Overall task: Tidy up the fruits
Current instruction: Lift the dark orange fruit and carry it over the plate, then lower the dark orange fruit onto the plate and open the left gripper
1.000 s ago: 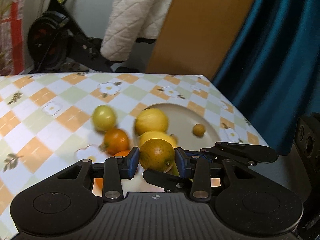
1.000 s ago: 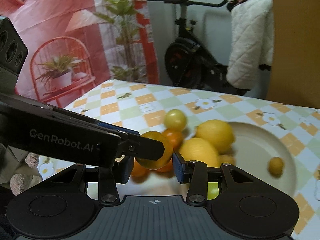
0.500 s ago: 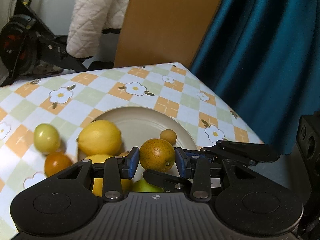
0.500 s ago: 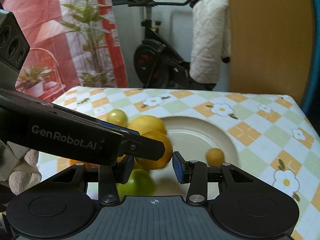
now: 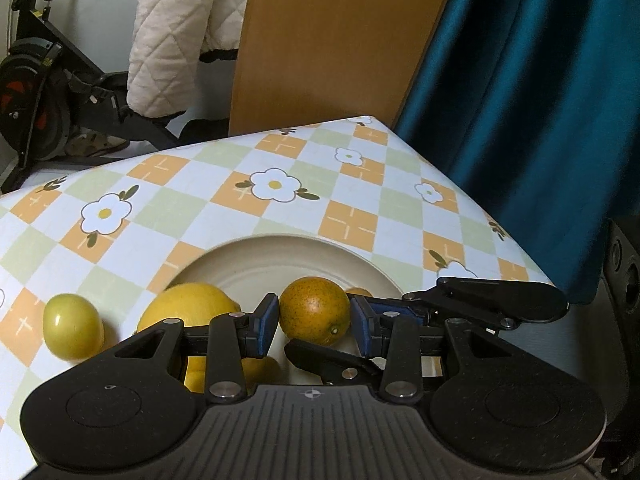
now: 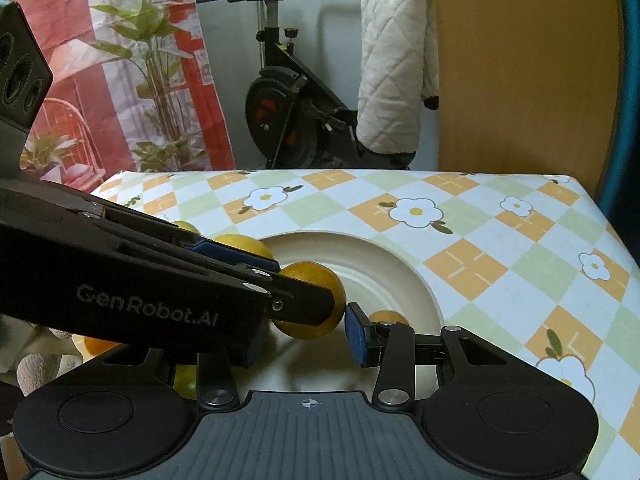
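Note:
My left gripper (image 5: 314,324) is shut on an orange (image 5: 314,310) with a greenish tinge and holds it over the cream plate (image 5: 280,258). The same orange (image 6: 320,284) shows in the right wrist view, held by the left gripper's fingers (image 6: 248,268). My right gripper (image 6: 304,340) is open and empty, just below and behind that orange. A large lemon (image 5: 188,306) lies at the plate's left rim. A small orange fruit (image 6: 386,317) lies in the plate. A green round fruit (image 5: 72,325) sits on the table left of the plate.
The checked, flowered tablecloth (image 5: 276,184) ends at an edge close to the right (image 5: 480,208), beside a blue curtain (image 5: 540,100). More yellow fruit (image 5: 196,372) lies under the left gripper. An exercise bike (image 6: 296,120) and a wooden board (image 5: 340,40) stand behind the table.
My left gripper has carried the orange to the right, from over the fruit pile to over the plate. The right gripper has followed it rightward, still open.

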